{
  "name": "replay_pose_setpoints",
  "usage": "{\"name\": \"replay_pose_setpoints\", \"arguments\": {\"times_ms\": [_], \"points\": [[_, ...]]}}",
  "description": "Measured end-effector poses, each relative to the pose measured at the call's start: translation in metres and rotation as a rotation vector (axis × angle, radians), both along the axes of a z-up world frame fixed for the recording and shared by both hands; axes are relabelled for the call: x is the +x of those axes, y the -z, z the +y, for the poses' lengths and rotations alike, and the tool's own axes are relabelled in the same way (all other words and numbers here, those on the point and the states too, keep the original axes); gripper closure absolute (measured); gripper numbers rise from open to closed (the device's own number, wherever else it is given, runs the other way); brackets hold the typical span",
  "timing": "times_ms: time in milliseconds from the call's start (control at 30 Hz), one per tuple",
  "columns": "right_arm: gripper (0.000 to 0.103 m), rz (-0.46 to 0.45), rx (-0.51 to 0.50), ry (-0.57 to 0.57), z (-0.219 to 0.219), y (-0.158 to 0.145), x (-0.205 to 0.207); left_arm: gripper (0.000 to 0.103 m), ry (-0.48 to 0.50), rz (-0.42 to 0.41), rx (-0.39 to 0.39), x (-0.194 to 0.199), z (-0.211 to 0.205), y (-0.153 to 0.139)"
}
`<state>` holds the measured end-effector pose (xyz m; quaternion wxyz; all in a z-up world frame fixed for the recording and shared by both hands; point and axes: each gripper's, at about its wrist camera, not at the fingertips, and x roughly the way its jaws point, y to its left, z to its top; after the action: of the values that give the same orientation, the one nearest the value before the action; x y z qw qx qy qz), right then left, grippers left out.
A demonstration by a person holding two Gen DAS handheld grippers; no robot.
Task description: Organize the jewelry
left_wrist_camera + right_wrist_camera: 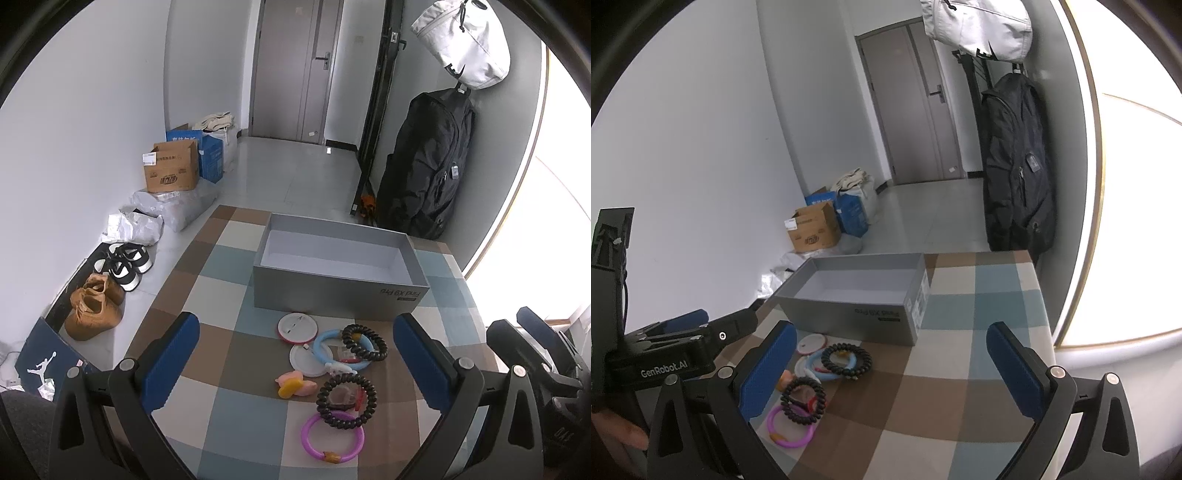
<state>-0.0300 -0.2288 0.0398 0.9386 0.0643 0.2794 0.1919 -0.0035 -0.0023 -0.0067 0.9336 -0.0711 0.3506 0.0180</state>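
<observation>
Grey rectangular cardboard box (pixel 340 271) sits empty behind scattered bracelets; left claw (pixel 295 365) and right claw (pixel 890 373) both gape wide, holding nothing.

The right tongs (pixel 892 363) hang spread wide with nothing between their blue-padded fingers (pixel 767 369), above a surface covered in a brown, beige and blue checked cloth (pixel 960 369). An open grey cardboard box (pixel 849 317) with a pale, empty interior stands on the cloth. Just in front of it lies a cluster of jewelry: a black spiral coil ring (pixel 846 361) overlapping a light blue plastic bangle (pixel 822 373), a second black coil ring (pixel 803 402) resting partly on a pink-purple plastic bangle (pixel 790 428), and a white round disc with a red rim (pixel 812 343). At the left edge the left tongs (pixel 701 325), black and marked GenRobot.AI, reach over the surface edge.
</observation>
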Motion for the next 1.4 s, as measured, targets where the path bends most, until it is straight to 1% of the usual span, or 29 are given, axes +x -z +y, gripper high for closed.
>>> {"name": "replay_pose_setpoints", "arguments": {"times_ms": [267,500,1400], "points": [[0.000,0.001,0.001,-0.001,0.0000,0.0008,-0.0001,0.001,0.008,0.003,0.006,0.0011,-0.0007,-0.0015],[0.000,0.002,0.001,-0.001,0.0002,0.0015,-0.0001,0.001,0.015,-0.006,0.035,0.0005,-0.0039,-0.0030],[0.000,0.011,-0.001,0.017,-0.0009,0.0022,0.0008,0.001,0.024,-0.002,0.018,-0.0025,-0.0054,-0.0017]]}}
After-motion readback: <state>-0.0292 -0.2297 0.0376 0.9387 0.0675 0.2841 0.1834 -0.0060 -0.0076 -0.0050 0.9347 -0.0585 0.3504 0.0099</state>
